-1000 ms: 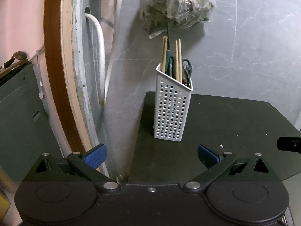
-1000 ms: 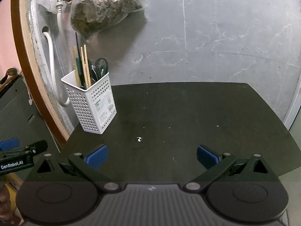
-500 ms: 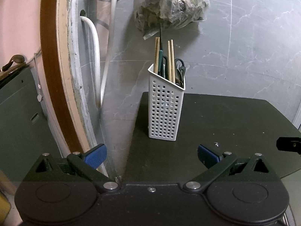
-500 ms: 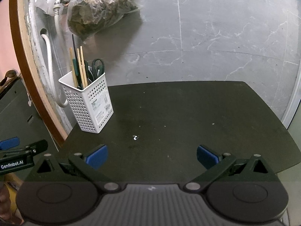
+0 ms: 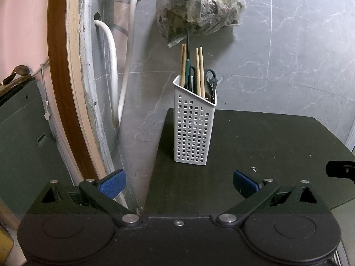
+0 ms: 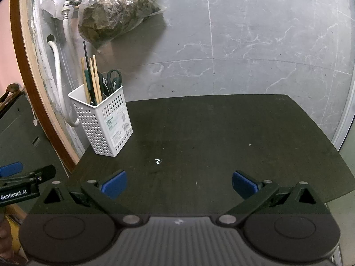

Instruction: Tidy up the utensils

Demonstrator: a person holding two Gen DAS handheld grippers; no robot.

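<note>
**Utensils upright in the white holder, both grippers spread and empty**

A white perforated plastic utensil holder (image 5: 194, 130) stands upright at the far left corner of the dark matte tabletop (image 6: 221, 133), close to the table's left edge. Its long axis is vertical, open end up. Seen from the right wrist, the face turned toward the table centre carries a printed label.

Inside it, pale wooden chopsticks (image 5: 199, 71) stand nearly vertical, tips pointing up and rising well above the rim. Among them a thin dark rod with a green handle (image 5: 188, 66) reaches highest, also pointing up. Dark-handled scissors (image 6: 114, 78) sit handles up at the side of the holder nearer the wall.

The left gripper (image 5: 178, 182) hovers at the near left corner of the table, its blue-padded fingers spread wide with nothing between them; the holder stands ahead of it, well apart. The right gripper (image 6: 179, 182) is over the near middle of the table, fingers likewise spread wide and empty.

Behind the holder, a clear plastic bag of dark leafy matter (image 6: 115, 15) hangs against the grey marbled tile wall (image 6: 255, 44), beside a white hose (image 5: 113, 66).
</note>
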